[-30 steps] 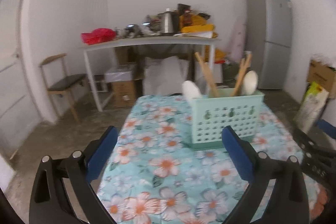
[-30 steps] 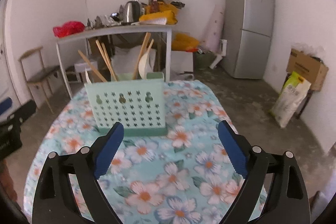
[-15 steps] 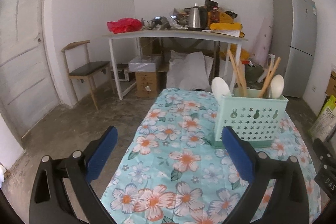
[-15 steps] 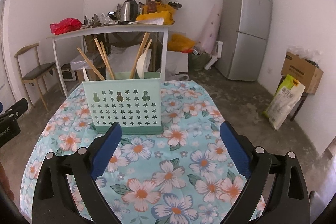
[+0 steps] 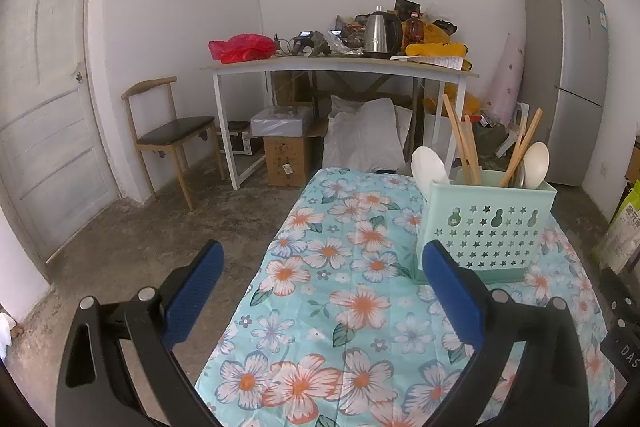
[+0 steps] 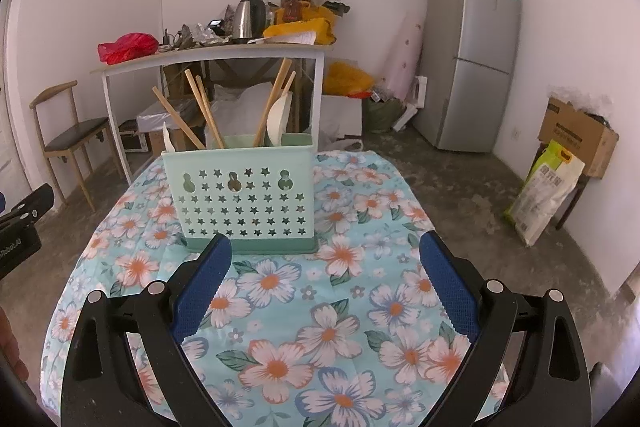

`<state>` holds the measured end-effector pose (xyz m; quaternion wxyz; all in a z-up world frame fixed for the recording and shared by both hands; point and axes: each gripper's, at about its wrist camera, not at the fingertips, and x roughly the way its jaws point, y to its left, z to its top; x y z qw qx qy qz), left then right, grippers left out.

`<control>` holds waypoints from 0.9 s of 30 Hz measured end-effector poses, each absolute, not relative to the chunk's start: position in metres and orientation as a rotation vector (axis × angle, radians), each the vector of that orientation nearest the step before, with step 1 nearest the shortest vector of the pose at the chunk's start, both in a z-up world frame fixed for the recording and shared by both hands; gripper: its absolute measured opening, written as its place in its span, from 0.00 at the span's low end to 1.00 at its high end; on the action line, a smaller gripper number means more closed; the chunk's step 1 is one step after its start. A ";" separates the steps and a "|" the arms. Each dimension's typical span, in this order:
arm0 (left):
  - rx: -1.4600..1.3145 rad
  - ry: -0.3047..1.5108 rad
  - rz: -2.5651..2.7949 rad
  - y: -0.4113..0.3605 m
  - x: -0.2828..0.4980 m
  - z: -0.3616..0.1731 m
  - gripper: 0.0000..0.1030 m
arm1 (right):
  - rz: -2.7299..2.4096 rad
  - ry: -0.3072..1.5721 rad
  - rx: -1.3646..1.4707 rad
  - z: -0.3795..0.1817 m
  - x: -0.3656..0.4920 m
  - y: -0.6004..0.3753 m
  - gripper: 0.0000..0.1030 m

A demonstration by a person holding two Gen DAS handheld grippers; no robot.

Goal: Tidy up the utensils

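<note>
The green basket (image 6: 243, 197) stands upright on the flowered table (image 6: 360, 307), chopsticks (image 6: 202, 111) and spoons (image 6: 279, 119) leaning inside. It sits just beyond the right gripper (image 6: 325, 277), nearer than the left gripper (image 5: 320, 285). Both grippers are spread wide, holding nothing.

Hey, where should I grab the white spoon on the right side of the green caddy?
Take the white spoon by its bowl, the only part standing above the green caddy rim. Come from above with the right tongs, closing across the bowl's thin edges; chopsticks lean close beside it.
</note>
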<state>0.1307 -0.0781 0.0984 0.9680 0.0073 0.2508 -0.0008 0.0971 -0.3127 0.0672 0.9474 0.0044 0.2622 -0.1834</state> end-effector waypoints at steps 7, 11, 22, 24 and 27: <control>0.018 0.507 0.000 -0.078 0.131 0.098 0.94 | -0.374 0.533 0.010 0.068 0.097 -0.314 0.88; 0.019 0.508 0.000 -0.078 0.131 0.098 0.94 | -0.374 0.534 0.013 0.067 0.097 -0.315 0.88; 0.019 0.508 0.001 -0.078 0.132 0.099 0.94 | -0.371 0.534 0.010 0.068 0.097 -0.314 0.88; 0.017 0.508 0.001 -0.078 0.132 0.099 0.94 | -0.372 0.533 0.012 0.068 0.097 -0.315 0.88; 0.021 0.506 0.002 -0.078 0.132 0.099 0.94 | -0.372 0.532 0.013 0.068 0.097 -0.316 0.88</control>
